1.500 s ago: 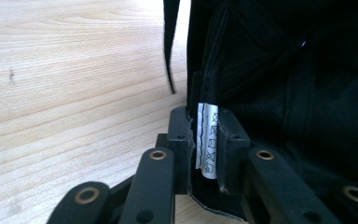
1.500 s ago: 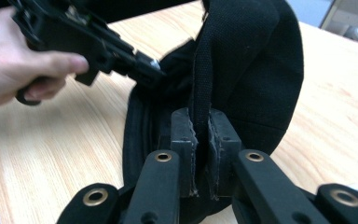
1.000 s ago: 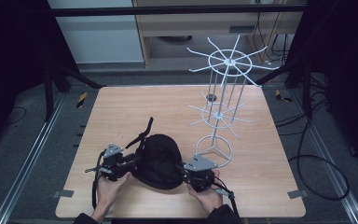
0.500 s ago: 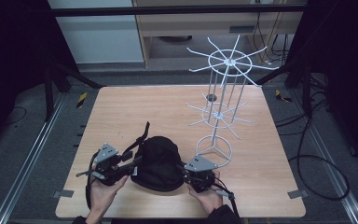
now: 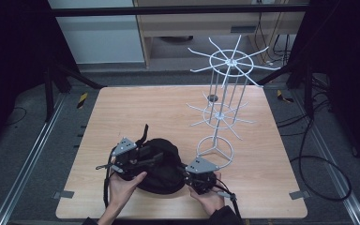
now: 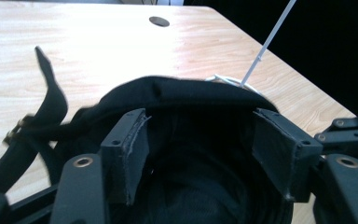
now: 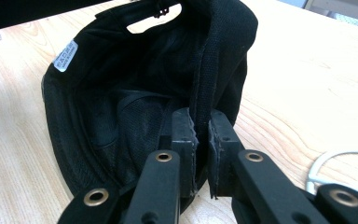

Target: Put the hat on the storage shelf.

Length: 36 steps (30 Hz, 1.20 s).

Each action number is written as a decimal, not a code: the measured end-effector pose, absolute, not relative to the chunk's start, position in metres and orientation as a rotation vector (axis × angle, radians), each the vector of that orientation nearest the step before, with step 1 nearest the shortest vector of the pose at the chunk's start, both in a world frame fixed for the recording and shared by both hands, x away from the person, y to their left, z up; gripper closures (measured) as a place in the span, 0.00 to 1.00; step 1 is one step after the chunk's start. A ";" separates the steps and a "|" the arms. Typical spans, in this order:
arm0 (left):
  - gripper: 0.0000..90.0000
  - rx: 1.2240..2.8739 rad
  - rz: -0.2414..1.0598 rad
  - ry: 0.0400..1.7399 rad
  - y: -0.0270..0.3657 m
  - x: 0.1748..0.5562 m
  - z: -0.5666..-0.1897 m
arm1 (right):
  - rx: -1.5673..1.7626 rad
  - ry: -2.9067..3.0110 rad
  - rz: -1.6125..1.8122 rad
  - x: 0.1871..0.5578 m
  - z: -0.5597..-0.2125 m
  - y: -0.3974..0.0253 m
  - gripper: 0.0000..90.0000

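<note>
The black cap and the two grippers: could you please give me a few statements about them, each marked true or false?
1. The right gripper is clamped on the rim of the black cap. True.
2. The left gripper is shut on the strap. False: its jaws stand wide apart over the cap's opening.
3. The cap hangs on the white wire rack. False: it lies on the wooden table.
4. A white label shows inside the cap. True.

A white wire display stand (image 5: 225, 103) is standing right of centre on the wooden table (image 5: 136, 112); cables (image 5: 318, 145) are lying on the floor, right.
</note>
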<state>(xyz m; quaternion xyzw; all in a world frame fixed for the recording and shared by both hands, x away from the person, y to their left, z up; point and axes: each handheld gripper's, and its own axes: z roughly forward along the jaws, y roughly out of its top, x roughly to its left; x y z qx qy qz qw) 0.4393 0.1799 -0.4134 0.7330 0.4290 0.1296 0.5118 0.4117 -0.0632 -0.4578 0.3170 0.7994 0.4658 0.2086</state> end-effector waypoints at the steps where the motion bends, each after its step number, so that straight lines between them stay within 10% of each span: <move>1: 0.37 1.760 0.315 1.038 0.179 0.440 -0.412 | 0.881 2.225 1.298 0.411 -0.458 -0.063 0.93; 20: 0.26 1.765 0.320 1.099 0.160 0.447 -0.419 | 0.806 2.277 1.305 0.408 -0.462 -0.055 0.93; 36: 0.38 1.733 0.275 1.100 0.160 0.446 -0.417 | 0.678 2.332 1.331 0.403 -0.463 -0.045 0.93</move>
